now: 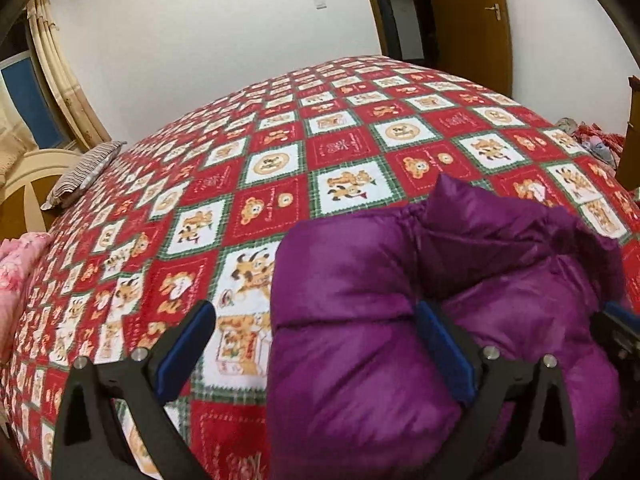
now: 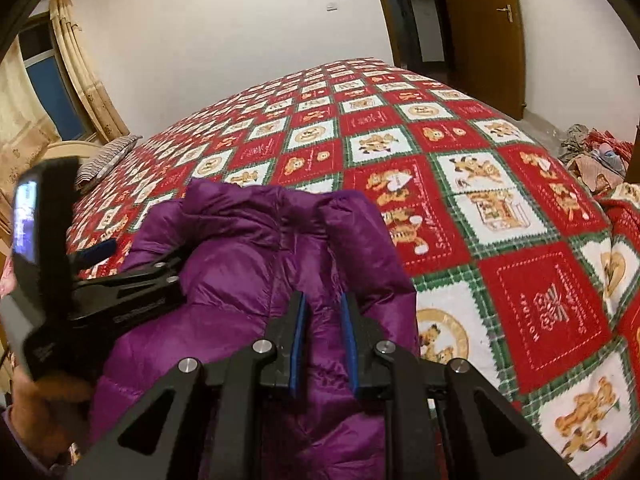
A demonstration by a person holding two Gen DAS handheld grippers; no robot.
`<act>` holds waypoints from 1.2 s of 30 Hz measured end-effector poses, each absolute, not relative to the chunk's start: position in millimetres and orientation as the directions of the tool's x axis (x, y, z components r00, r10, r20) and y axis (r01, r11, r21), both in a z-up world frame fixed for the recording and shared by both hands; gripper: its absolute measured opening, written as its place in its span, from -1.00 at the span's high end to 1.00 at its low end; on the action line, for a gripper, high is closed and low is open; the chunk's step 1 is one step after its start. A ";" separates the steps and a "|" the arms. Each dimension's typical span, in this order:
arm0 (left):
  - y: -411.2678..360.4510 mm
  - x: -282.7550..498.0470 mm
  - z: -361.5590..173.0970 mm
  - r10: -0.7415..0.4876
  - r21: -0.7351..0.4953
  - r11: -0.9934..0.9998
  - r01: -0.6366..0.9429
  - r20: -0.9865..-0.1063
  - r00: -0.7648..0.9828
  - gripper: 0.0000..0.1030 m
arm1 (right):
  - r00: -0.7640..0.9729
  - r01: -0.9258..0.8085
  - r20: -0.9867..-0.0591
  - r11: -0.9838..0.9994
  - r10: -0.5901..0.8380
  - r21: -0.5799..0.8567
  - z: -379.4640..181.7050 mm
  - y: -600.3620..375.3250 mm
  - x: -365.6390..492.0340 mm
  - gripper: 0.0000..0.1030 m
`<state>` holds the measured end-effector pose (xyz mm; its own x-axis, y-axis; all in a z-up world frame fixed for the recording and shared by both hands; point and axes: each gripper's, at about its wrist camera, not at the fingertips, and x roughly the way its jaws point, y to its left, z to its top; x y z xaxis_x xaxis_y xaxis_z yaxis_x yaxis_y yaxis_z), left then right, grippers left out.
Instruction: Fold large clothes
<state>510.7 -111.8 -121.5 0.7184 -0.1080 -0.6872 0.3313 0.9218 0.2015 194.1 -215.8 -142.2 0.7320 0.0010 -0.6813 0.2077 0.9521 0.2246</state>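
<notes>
A purple down jacket (image 1: pixel 432 320) is lying bundled on the red patchwork bedspread (image 1: pixel 280 152), near the bed's closest edge. The left gripper (image 1: pixel 316 344) is hovering with its jaws spread wide, one pad over the quilt at nine o'clock of the bundle, the other pressing into the puffy fabric. The right gripper (image 2: pixel 323 332) is pinching a ridge of the jacket (image 2: pixel 248 280) between its blue pads. No containers are showing. Toward twelve o'clock the bedspread (image 2: pixel 480 184) is running broad and flat to the white wall. A striped pillow (image 1: pixel 84 172) is sitting at ten o'clock, and a heap of clothes (image 2: pixel 592 152) at two o'clock beside the wooden door (image 2: pixel 484 36).
</notes>
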 end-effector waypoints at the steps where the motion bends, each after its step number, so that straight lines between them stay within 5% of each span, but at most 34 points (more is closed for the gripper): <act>1: -109.1 507.0 -118.8 -0.114 0.194 0.922 0.334 -0.690 0.715 -0.98 | 0.732 0.208 -0.682 0.953 -0.002 0.220 -144.0 -214.8 194.7 0.67; 11: -102.8 471.8 -114.5 -0.132 0.198 0.915 0.352 -0.679 0.723 -0.98 | 0.716 0.184 -0.698 0.967 -0.008 0.177 -144.5 -216.3 196.9 0.68; 18: -98.0 472.3 -116.3 -0.137 0.176 0.924 0.340 -0.678 0.722 -0.98 | 0.789 0.121 -0.613 0.967 0.044 0.225 -102.4 -199.7 128.9 0.68; 25: -98.6 467.2 -119.9 -0.129 0.176 0.929 0.326 -0.671 0.730 -0.98 | 0.742 0.164 -0.663 0.932 0.099 0.322 -156.1 -198.5 126.9 0.67; 36: -104.5 471.9 -131.2 -0.109 0.170 0.940 0.297 -0.674 0.730 -0.99 | 0.737 0.142 -0.671 0.953 0.079 0.269 -162.2 -194.2 130.2 0.68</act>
<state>471.9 -104.5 -131.2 0.7302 -0.1093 -0.6745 0.2973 0.9396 0.1695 130.2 -194.2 -162.2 0.7371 0.0795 -0.6711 0.1418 0.9528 0.2686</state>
